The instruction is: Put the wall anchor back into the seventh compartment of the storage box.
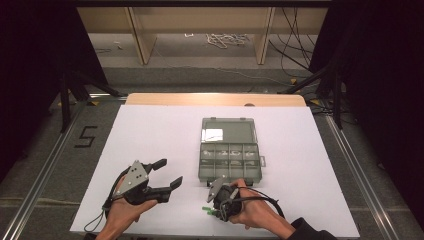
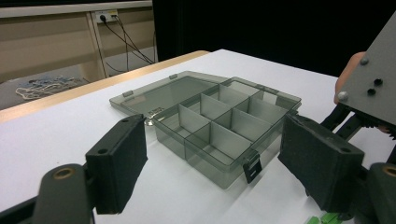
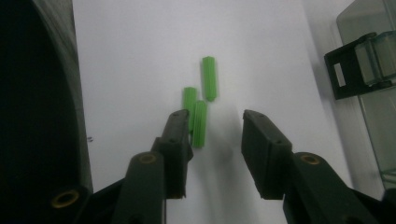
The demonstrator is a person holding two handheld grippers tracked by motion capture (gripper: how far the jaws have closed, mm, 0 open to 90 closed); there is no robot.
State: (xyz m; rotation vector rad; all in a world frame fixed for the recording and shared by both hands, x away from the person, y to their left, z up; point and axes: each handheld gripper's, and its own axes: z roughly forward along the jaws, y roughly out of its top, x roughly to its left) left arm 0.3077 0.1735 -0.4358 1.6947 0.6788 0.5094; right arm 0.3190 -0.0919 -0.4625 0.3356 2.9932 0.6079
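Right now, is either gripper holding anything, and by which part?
Nothing is held. The right gripper has its jaws apart over the green plugs, pads not pressing on any. The left gripper is open, facing the compartment box.

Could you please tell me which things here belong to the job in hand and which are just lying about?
In the job:
green plugs
compartment box
right gripper

Lying about:
white cord on the floor
cables
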